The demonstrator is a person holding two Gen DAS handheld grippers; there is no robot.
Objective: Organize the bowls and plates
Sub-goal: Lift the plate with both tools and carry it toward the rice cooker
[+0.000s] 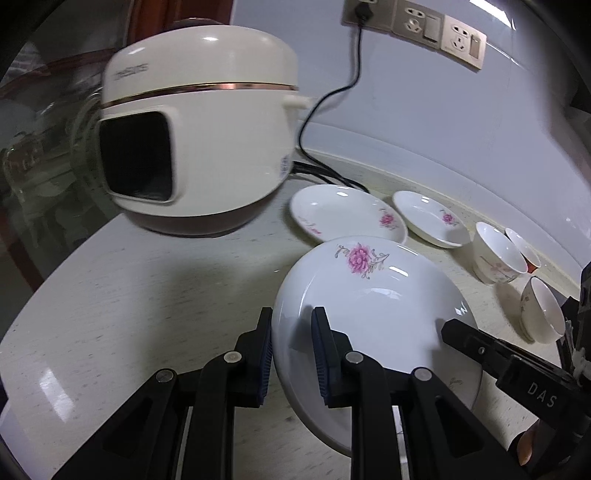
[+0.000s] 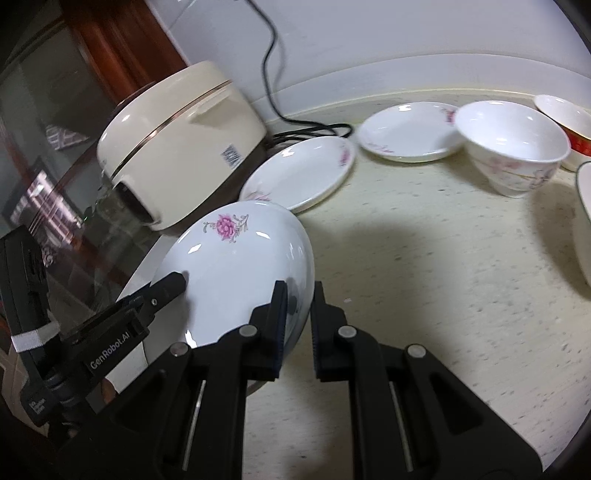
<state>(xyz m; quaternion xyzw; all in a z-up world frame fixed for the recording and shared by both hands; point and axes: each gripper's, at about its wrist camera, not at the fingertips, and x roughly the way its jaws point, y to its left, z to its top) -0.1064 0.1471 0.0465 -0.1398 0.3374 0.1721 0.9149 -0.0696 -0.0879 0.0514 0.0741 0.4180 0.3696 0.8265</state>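
A large white plate with a pink flower (image 1: 373, 314) is held above the counter, tilted, by both grippers. My left gripper (image 1: 293, 350) is shut on its left rim. My right gripper (image 2: 299, 325) is shut on its right rim; the plate also shows in the right wrist view (image 2: 236, 269). Each view shows the other gripper's finger on the plate's far edge. Two more flowered plates (image 1: 343, 212) (image 1: 430, 218) lie on the counter behind. Three small bowls (image 1: 496, 254) stand to the right; one bowl (image 2: 513, 147) is near in the right wrist view.
A cream rice cooker (image 1: 195, 129) stands at the back left with its black cord (image 1: 332, 96) plugged into wall sockets (image 1: 417, 26). A red-banded bowl (image 2: 569, 129) and another dish rim (image 2: 583, 221) sit at the right. A glass panel (image 2: 55, 155) borders the counter's left edge.
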